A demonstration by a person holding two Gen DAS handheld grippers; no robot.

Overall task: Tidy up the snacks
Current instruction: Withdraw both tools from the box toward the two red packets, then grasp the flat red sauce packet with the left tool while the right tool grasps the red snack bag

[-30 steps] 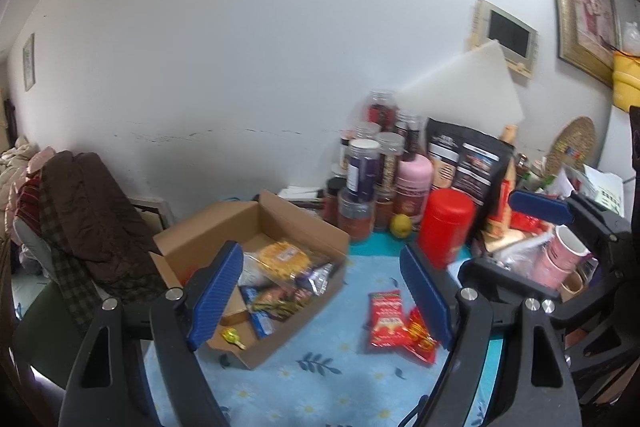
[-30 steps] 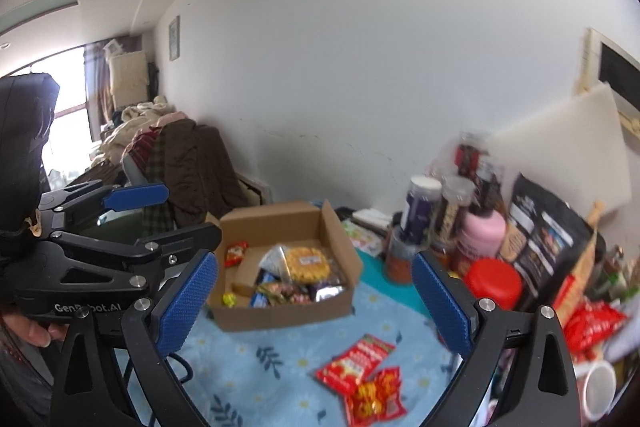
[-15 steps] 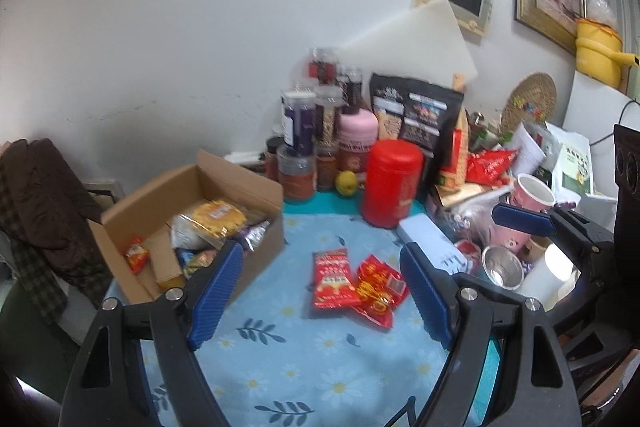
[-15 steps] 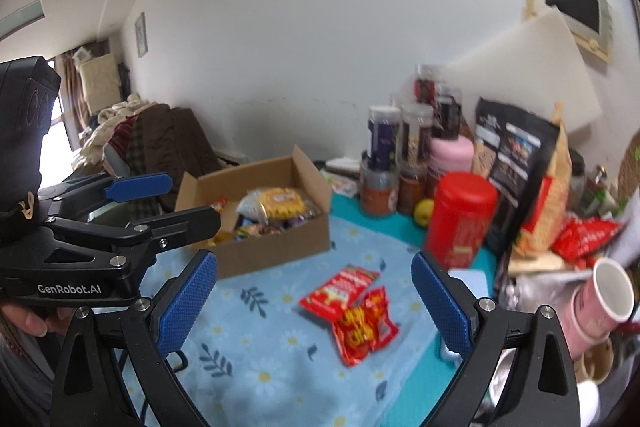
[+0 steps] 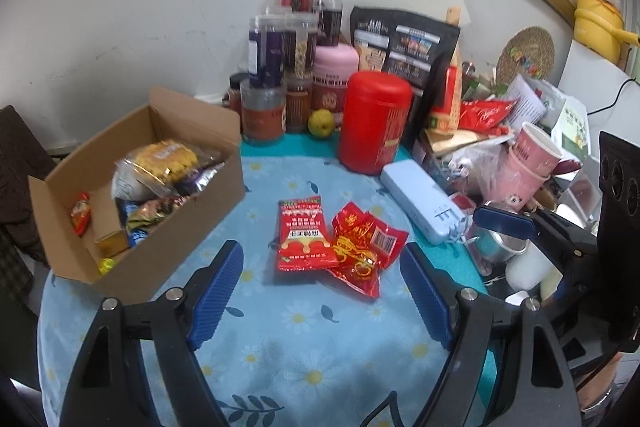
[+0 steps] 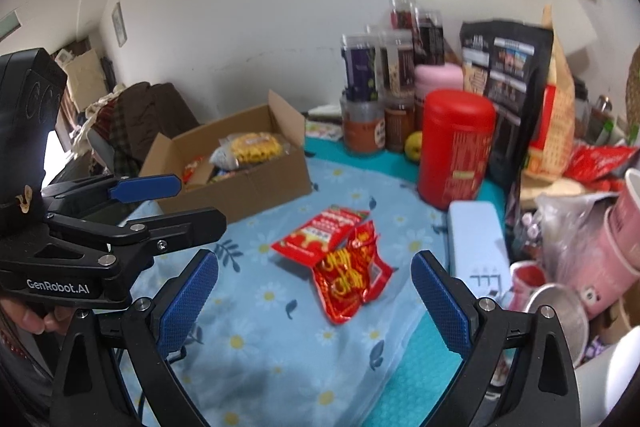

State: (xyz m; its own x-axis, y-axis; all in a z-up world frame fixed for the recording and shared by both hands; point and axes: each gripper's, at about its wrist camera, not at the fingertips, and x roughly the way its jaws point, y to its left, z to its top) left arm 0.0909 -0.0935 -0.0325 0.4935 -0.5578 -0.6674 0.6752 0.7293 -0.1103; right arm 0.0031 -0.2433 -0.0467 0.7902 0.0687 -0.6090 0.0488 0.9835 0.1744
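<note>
On your tabletop, 2 snack packets lie overlapping at the middle; the cardboard box sits to their left, jars and a canister behind.

Two red snack packets lie touching each other on the blue flower cloth, right of one open cardboard box. Behind the box stand one big red can, one yellow fruit and one black bag.
</note>
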